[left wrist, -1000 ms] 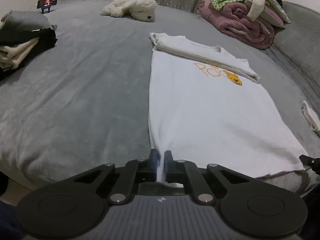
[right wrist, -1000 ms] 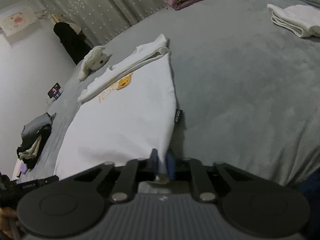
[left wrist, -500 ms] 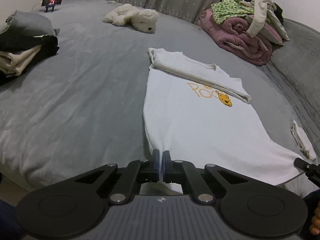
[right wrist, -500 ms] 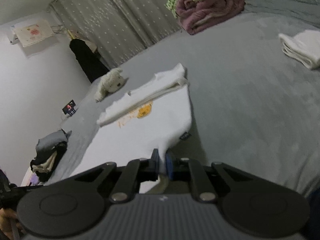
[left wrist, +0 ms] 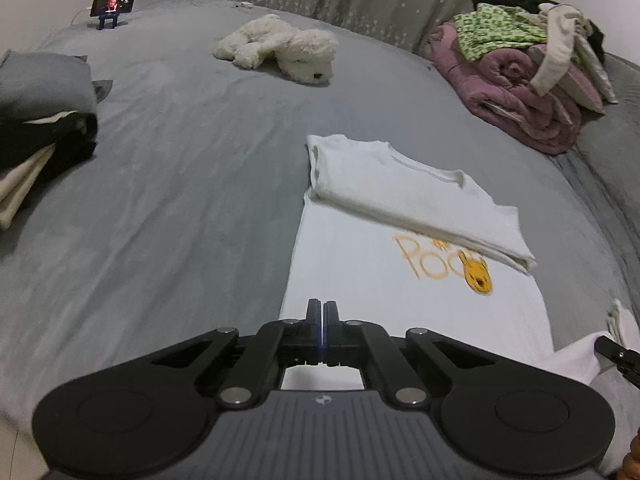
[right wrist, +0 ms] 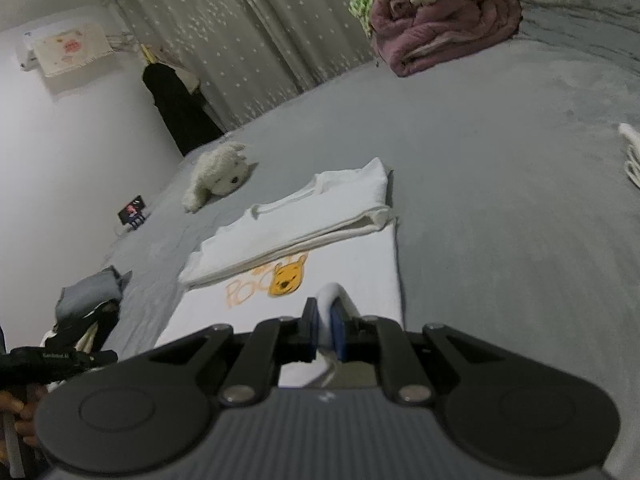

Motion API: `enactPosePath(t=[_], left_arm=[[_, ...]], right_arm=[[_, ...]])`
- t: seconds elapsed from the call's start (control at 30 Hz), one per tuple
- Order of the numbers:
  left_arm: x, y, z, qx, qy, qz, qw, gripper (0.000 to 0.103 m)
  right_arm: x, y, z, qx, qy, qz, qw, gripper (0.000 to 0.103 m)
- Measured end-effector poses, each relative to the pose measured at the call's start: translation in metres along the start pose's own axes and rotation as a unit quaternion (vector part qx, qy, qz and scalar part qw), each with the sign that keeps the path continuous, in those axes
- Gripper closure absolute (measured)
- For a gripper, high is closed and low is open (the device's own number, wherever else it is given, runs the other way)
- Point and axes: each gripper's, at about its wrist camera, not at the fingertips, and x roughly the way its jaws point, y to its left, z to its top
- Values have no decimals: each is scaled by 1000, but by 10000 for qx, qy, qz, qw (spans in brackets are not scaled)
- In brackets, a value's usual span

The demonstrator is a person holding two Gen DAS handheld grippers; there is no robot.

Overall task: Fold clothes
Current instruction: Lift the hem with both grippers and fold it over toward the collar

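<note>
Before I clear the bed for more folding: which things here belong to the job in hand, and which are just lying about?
In the job:
white T-shirt, hem pinched at both corners
left tongs, shut on it
right tongs, shut on it

Lying about:
plush dog
phone on its stand
pink blanket under loose clothes
dark folded stack
folded white item

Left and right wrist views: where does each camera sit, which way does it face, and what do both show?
Left wrist: behind the left gripper, facing up the bed over the white T-shirt; the right gripper's tip shows at the right edge.
Right wrist: behind the right gripper, facing up the bed toward the curtain; fingers show at lower left.
Shared: the T-shirt, plush dog, phone, pink blanket.
</note>
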Motion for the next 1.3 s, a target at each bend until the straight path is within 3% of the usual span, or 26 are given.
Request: enactPosePath(t=[0.13,0.2,0.33,0.43,0.57,0.7,0.83,1.07,1.1,1.13,1.23,1.3], left_arm=[[19,2,14,10,-9,-39,10000,103],[22,7,15,57,-75,-264,9996,103],[16,20,4,295,-28,-558,9980,103],[4,20,-8,582,-43,-473,9972,101],[-16,25,-31,285,212,-511,9981,92],[-33,24,-59,260,320,-456,9981,71],[-30,19,-77,260,572,-426,9971,70],[-20,16,-92,-54,850,-799,9932,72],[-20,16,-93,-72,862,-806,9930,94],[-19,16,-94,-91,874,-813,9928,99],[-18,15,-96,-158,902,-847,9922,99],[-29,23,-88,-446,836,-1092,9895,99]], right_arm=[[33,-7,20,33,232,-157,9996,95],[45,-12,23,107,274,-170,9994,95],[62,-23,22,307,284,-108,9991,95],[73,-27,25,442,307,-46,9985,95],[88,-26,29,484,350,-16,9982,95],[93,-25,26,472,434,-44,9979,95],[88,-26,27,483,383,11,9981,94],[78,-25,25,484,317,48,9983,94],[77,-25,25,488,318,55,9983,94],[75,-25,25,489,307,70,9983,94],[66,-22,23,475,228,170,9985,94],[56,-21,21,483,136,225,9985,94]])
